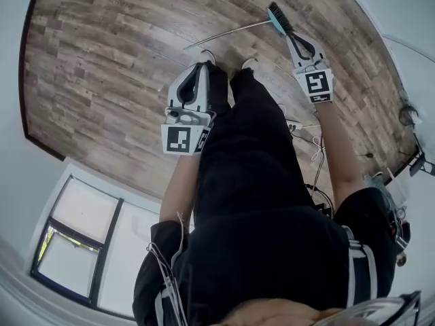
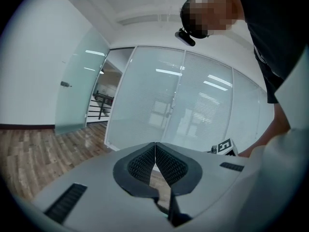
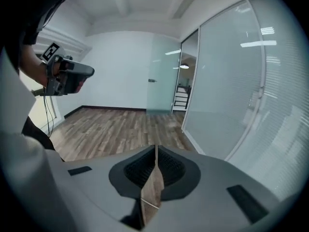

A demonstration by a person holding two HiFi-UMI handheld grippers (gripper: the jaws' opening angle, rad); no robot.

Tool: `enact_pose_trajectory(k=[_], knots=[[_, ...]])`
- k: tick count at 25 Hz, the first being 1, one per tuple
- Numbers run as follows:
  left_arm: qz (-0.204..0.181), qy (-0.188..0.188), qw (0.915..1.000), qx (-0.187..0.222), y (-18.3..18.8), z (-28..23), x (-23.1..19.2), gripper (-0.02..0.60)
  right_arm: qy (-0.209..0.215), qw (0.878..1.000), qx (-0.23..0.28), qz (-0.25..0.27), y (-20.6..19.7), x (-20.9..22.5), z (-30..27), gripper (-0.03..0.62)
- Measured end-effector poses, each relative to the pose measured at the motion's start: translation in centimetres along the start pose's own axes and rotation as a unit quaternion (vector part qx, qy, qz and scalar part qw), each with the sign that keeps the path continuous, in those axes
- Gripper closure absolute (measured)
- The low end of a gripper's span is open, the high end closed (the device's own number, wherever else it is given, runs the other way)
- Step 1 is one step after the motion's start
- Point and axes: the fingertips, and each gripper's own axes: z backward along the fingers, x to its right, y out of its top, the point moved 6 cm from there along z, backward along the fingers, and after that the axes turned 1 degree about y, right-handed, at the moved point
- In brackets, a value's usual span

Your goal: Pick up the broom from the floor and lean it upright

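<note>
Broom: it lies flat on the wood floor (image 1: 102,60) just ahead of the person's shoes; the teal brush head (image 1: 279,17) is at the right end and the thin handle (image 1: 224,34) runs off to the left; nothing touches it, so the pick-up is not yet done.
Right gripper (image 1: 291,39): its own view shows the jaws pressed together with only floor visible in the slit below them, so it holds nothing; in the head view its tips sit close to the brush head, yet its camera looks along the room at a glass partition (image 3: 231,81) and shows no broom, so it is probably well above the floor.
Left gripper (image 1: 202,65): the ribbed pads (image 2: 145,163) meet edge to edge and carry nothing; it hangs in front of the person's black trouser leg (image 1: 251,148), nearer the handle's free end.
Why so placed: one gripper stands over each end of the broom, which suits a two-point lift; that reading is a judgement.
Next need: both claws must part before either can take the handle; the slim handle looks easier to grasp than the brush head.
Risk: a thin rod on a smooth floor may roll away from a closing claw.
</note>
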Motion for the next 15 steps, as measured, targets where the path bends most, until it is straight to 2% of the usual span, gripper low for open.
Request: enact_pose_trajectory(k=[3, 6, 9, 12, 15], knots=[[0.017, 0.036, 0.9992, -0.002, -2.2, 1.9, -2.5, 0.561, 0.056, 0.997, -0.039, 0.022, -2.8, -2.2, -6.1, 0.572], [0.04, 0.078, 0.9961, -0.012, -5.3, 3.4, -5.3, 0.561, 0.113, 0.989, -0.082, 0.055, -6.3, -5.5, -12.3, 0.562], [0.047, 0.123, 0.991, -0.026, -8.6, 3.8, -8.0, 0.561, 0.161, 0.976, -0.134, 0.057, -10.5, -9.4, -17.4, 0.454], [0.056, 0.137, 0.9888, -0.023, -11.7, 2.4, -10.8, 0.561, 0.164, 0.972, -0.157, 0.062, -14.3, -11.4, -21.7, 0.448], [0.065, 0.12, 0.99, -0.037, -15.0, 0.4, -13.8, 0.561, 0.16, 0.966, -0.189, 0.071, -18.9, -13.0, -25.2, 0.448]])
